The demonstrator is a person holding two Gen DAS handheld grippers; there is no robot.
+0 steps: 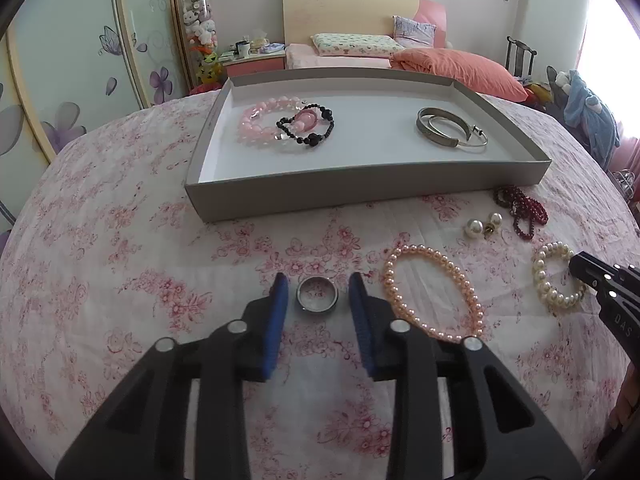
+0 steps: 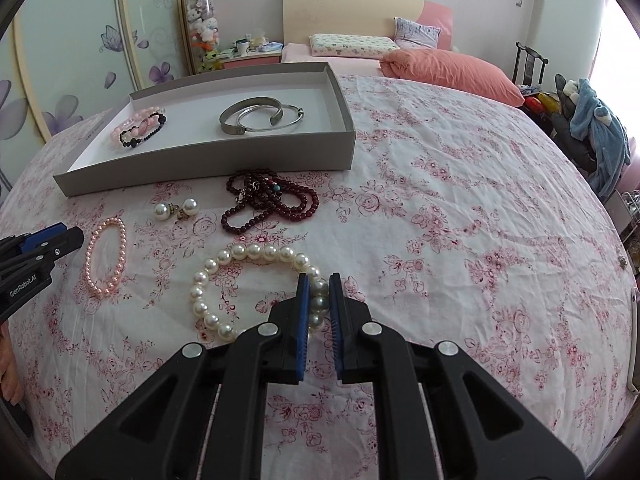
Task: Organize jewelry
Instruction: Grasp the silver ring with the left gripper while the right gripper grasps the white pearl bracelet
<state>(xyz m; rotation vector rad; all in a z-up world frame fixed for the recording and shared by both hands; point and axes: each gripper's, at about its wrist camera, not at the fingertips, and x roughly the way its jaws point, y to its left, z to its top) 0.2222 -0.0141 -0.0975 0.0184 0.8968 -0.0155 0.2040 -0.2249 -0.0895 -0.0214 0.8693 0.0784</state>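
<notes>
The white pearl bracelet (image 2: pixel 256 286) lies on the flowered bedspread (image 2: pixel 460 216), and the right gripper (image 2: pixel 319 304) has it: blue-padded fingers (image 2: pixel 303 304) clamped onto the beads at the bracelet's right side, the rest of the loop flat on the cloth. Over on the left, the left gripper (image 1: pixel 318 300) straddles a silver ring (image 1: pixel 317 298) lying flat on the bedspread; the fingers (image 1: pixel 280 300) stand apart on either side of it, a sliver of cloth visible between each pad and the band, so nothing is pinched.

Just right of the ring sits a pink pearl bracelet (image 1: pixel 434 292). Beyond it, a pair of pearl earrings (image 2: pixel 176 210) and a heap of dark red beads (image 2: pixel 268 200) lie just in front of the grey tray (image 2: pixel 208 170).

Inside the tray, a pink bead bracelet (image 1: pixel 262 122) and a black bead bracelet (image 1: pixel 306 126) overlap at the left end; two silver bangles (image 1: pixel 450 130) touch each other near the right end.

Writing now: the left gripper's arm, seen from the right wrist camera, reads "GenRobot.AI" (image 2: pixel 22 290). On the right gripper's arm, seen from the left wrist camera, the letters "DAS" (image 1: pixel 622 322) show at the frame edge, the rest cut off.

Behind it all, a pink-covered bed with pillows, and a tall clear tube (image 1: pixel 200 40) of plush toys by the wardrobe.
</notes>
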